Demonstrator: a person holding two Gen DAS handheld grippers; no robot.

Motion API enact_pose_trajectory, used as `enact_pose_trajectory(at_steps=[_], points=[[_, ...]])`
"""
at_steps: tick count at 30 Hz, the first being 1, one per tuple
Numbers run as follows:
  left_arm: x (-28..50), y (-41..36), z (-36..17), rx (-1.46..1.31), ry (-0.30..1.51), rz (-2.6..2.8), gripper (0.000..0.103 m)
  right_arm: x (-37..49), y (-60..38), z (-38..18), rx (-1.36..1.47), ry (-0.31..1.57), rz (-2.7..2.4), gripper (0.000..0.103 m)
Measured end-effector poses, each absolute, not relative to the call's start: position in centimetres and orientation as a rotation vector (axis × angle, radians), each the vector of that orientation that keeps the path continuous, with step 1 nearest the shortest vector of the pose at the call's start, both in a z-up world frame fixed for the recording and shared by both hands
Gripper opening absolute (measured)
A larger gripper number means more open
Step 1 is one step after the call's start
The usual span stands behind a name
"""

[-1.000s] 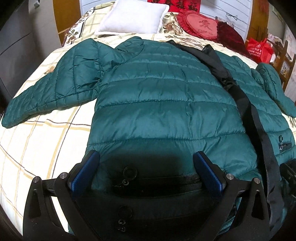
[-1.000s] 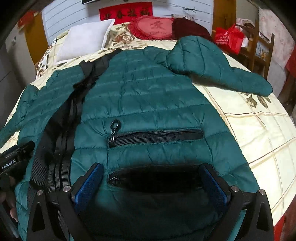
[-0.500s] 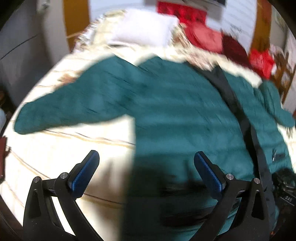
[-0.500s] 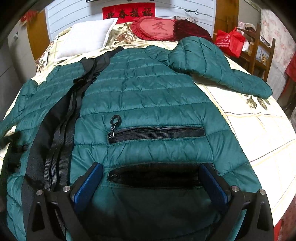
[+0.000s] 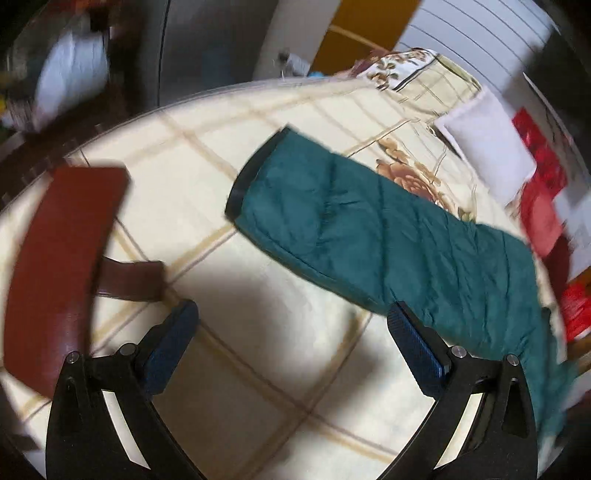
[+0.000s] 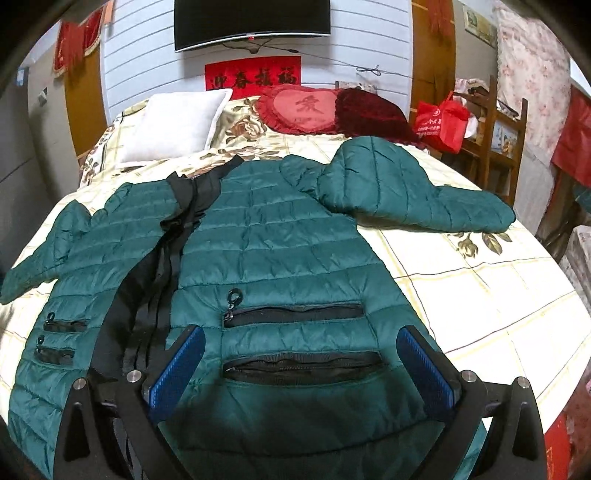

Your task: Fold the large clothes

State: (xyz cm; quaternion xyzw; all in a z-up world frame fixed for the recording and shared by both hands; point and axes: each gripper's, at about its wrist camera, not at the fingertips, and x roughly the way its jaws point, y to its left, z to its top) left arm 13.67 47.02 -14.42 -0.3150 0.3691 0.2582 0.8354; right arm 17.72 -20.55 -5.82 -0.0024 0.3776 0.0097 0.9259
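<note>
Hovering: left hand-held gripper released, empty; puffy quilted jacket sleeve ahead-right, light, slippery — grab cuff.

Home bedroom, bed with floral checked sheet, white pillow, red heart cushion, wall-mounted television

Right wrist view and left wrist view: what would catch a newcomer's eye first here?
The big green puffer jacket spread face-up across the bed dominates the right wrist view, its black front band running down left of centre and zip pockets near the hem. Behind it, a white pillow and a red heart cushion sit at the headboard. In the left wrist view, one sleeve lies outstretched on the checked sheet, just beyond the open left gripper.
</note>
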Motion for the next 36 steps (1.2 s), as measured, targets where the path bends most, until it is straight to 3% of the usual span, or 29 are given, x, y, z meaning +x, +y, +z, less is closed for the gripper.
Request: enact_pose_trajectory(at_steps=[11, 12, 14, 16, 17, 18, 27, 36], points=[[18.5, 50.6, -14.6, -0.643, 0.730, 0.511, 0.102, 18.3, -20.3, -6.4, -0.017, 0.795, 0.033, 0.103], [18.8, 50.8, -14.7, -0.635, 0.728, 0.521, 0.099, 18.4, -20.3, -6.4, -0.015, 0.795, 0.035, 0.103], [19.2, 51.0, -14.7, -0.606, 0.735, 0.560, 0.080, 18.3, -20.4, -6.4, -0.004, 0.795, 0.038, 0.103], [19.4, 51.3, -14.8, -0.598, 0.743, 0.583, 0.036, 18.4, -20.5, -6.3, 0.003, 0.792, 0.034, 0.103], [19.4, 51.5, -14.8, -0.610, 0.748, 0.575, 0.024, 18.4, -20.5, -6.3, 0.006, 0.790, 0.032, 0.103], [19.3, 51.5, -14.7, -0.631, 0.737, 0.546, 0.020, 18.5, -20.5, -6.3, 0.009, 0.789, 0.033, 0.103], [17.1, 47.0, -6.9, -0.521, 0.538, 0.496, 0.017, 18.4, -20.1, -6.1, -0.024, 0.782, 0.007, 0.103], [20.2, 31.7, 3.1, -0.447, 0.422, 0.061, 0.017, 18.4, -23.0, -7.1, 0.002, 0.846, -0.091, 0.103]])
